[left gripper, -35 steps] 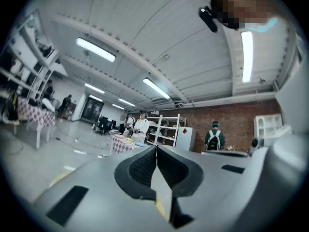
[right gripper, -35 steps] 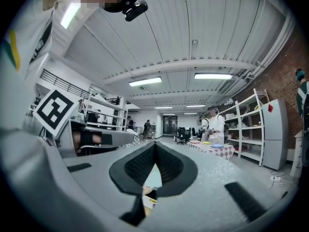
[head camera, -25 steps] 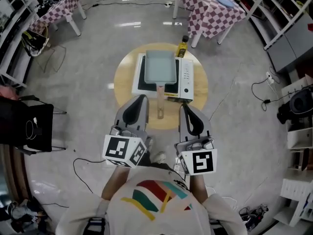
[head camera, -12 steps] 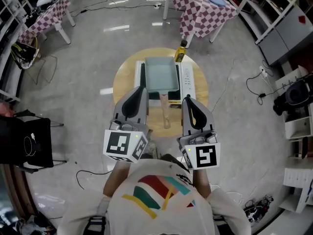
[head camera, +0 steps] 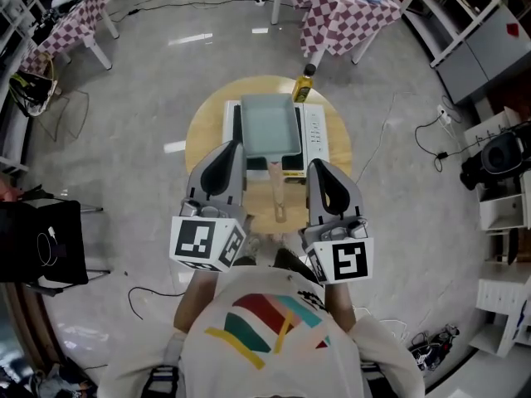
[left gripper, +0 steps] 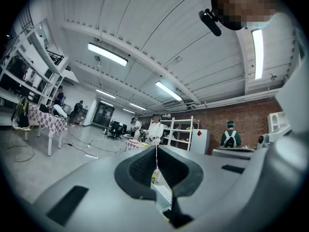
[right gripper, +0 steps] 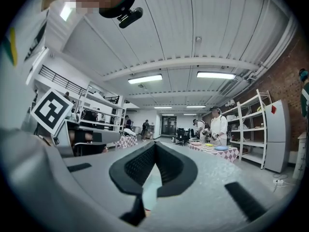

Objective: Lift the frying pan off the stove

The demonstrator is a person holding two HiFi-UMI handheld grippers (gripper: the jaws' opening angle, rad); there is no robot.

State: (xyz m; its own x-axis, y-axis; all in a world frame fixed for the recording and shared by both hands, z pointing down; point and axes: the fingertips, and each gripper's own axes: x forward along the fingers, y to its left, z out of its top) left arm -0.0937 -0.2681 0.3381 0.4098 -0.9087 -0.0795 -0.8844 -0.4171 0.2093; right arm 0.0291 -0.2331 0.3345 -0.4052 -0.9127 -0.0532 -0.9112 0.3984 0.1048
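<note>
Both claws are clenched on nothing: the left claw [head camera: 231,148] and the right claw [head camera: 316,167] flank the light wooden handle [head camera: 277,191] without touching it. The rectangular pale grey-green frying pan [head camera: 270,121] rests on the white portable stove [head camera: 314,129] on the round wooden bench [head camera: 207,129], so grasp and lift both remain. Its long axis runs away from the person, with the handle pointing back between the claws.

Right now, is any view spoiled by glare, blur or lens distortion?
Head view: fisheye bends the room's edges and light streaks glare on the glossy grey floor, yet the rectangular pale-blue frying pan is sharp. Left and right gripper views: heavy wide-angle curving, black corners; the ceiling strip light blows out in the left.
</note>
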